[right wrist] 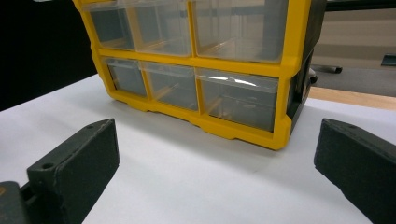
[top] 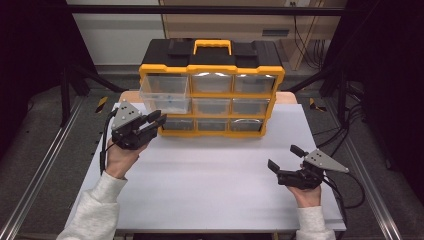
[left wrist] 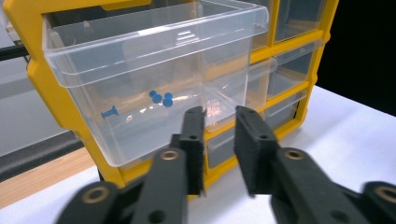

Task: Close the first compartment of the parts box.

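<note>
Drawer [left wrist: 140,88] pulled partway out of the organiser's top-left slot, left claw [left wrist: 219,149] just before its lower front.

Clear drawer holding blue pins [left wrist: 159,98]; the left claw's jaws stand narrowly apart on nothing, beside its lower corner. Judged step: handling the open drawer; next, align and reach it. Organiser [top: 210,70] sits at the worktop [top: 210,185] back; right claw [top: 286,159] rests wide apart.
</note>
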`<control>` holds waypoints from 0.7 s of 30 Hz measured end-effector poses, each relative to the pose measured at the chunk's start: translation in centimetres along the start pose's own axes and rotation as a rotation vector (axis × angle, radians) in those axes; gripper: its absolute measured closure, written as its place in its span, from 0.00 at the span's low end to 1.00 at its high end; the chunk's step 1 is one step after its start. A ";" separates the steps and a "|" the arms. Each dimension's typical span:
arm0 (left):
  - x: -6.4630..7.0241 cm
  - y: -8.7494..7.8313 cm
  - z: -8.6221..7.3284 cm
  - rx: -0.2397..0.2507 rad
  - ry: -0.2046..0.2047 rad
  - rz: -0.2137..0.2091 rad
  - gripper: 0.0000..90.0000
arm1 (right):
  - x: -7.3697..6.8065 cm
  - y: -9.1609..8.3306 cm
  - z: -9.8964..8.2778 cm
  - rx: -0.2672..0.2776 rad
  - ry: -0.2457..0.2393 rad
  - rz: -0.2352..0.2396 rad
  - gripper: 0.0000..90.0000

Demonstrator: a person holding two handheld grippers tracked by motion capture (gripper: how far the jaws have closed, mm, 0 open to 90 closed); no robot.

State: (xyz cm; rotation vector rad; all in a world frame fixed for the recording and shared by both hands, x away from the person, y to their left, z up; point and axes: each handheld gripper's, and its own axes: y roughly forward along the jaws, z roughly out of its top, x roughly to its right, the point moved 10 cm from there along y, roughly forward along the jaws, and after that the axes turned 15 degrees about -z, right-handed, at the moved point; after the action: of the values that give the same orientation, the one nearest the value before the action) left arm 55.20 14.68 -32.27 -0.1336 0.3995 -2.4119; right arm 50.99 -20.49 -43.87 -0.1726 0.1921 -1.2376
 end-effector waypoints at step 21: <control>-1.6 1.6 0.8 0.004 0.014 0.014 1.00 | 0.0 0.0 0.1 0.006 -0.002 0.001 0.01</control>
State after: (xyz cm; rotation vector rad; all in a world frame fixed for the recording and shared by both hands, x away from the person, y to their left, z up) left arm 57.55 14.38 -32.04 -0.1120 0.4005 -2.4008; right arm 51.03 -20.45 -43.83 -0.1684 0.1872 -1.2371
